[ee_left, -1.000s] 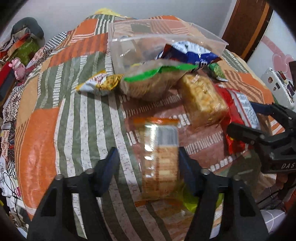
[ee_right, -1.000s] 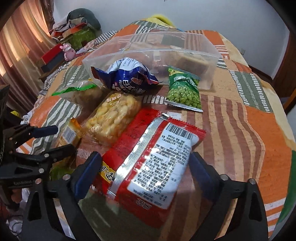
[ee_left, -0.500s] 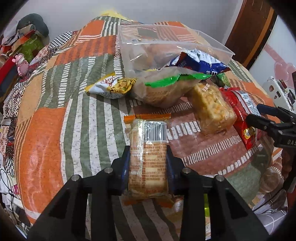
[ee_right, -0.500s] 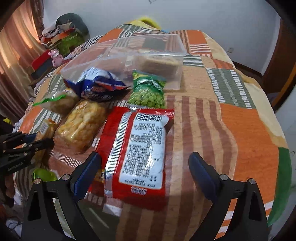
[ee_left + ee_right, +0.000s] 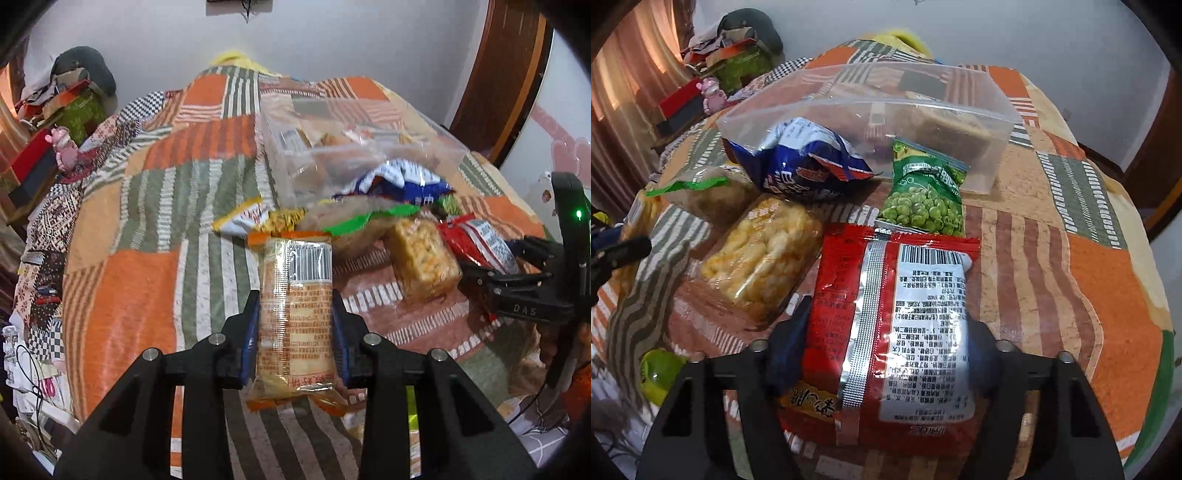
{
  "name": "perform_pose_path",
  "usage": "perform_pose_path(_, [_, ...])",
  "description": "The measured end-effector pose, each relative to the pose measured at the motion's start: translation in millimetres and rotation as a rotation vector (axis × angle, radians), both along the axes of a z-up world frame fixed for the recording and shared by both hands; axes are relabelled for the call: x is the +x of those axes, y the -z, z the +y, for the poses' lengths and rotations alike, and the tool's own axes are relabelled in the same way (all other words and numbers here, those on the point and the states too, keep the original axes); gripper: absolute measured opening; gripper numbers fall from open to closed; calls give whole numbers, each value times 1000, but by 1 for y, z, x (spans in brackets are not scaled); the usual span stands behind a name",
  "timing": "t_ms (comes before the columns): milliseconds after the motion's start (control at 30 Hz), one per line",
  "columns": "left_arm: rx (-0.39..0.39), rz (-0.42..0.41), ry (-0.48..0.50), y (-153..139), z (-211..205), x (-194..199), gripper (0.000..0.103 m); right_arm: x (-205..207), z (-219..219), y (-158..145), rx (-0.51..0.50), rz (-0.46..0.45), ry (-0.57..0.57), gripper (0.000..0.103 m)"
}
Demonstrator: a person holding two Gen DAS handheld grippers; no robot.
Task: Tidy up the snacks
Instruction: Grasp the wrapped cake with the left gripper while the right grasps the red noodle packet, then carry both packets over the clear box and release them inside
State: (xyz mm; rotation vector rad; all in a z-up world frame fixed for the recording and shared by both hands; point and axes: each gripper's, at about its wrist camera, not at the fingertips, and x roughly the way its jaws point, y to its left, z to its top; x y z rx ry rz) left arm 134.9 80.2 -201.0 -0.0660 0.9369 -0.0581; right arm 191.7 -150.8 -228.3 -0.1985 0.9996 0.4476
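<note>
While the left gripper point(image 5: 295, 325) clamps the orange packet point(image 5: 295, 314), the right gripper point(image 5: 886, 343) squeezes the red packet point(image 5: 886, 332).

Left gripper point(image 5: 295, 328): lower centre of frame, jaws closed on the orange cracker packet point(image 5: 295, 306). Right gripper point(image 5: 882, 354): lower centre, jaws pressed against the red snack bag point(image 5: 897, 332).

Letters on my right gripper point(image 5: 524, 273): "DAS", white on its black body, seen from my left camera.
Barcode on the orange cracker pack point(image 5: 295, 314): black bars; the small print under it is too tiny to read.
Barcode on the red snack bag point(image 5: 897, 332): black bars on a white panel; the print is too small for me to read.
</note>
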Motion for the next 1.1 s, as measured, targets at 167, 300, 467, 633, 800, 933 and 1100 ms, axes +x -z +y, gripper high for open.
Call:
perform_pose_path(167, [-3, -39, -3, -14, 0, 9, 34, -5, -8, -13, 9, -31, 8, 65])
perform_pose_path(300, [-17, -79, -1, -30, 0, 14, 34, -4, -18, -30, 28, -72, 23, 66])
perform_pose_path(467, [-20, -127, -3, -46, 0, 24, 34, 6, -20, -51, 58, -125, 35, 66])
perform_pose_path(633, [-11, -156, -1, -61, -3, 44, 34, 23, -16, -74, 84, -189, 39, 66])
perform_pose_path(800, [-3, -178, 3, -69, -6, 67, 34, 42, -8, -90, 104, -238, 37, 66])
perform_pose_path(933, [0, -192, 11, -72, -8, 88, 34, 60, 0, -96, 111, -264, 33, 66])
perform_pose_path(1100, [-2, -196, 21, -71, -10, 119, 34, 85, 13, -95, 120, -266, 28, 66])
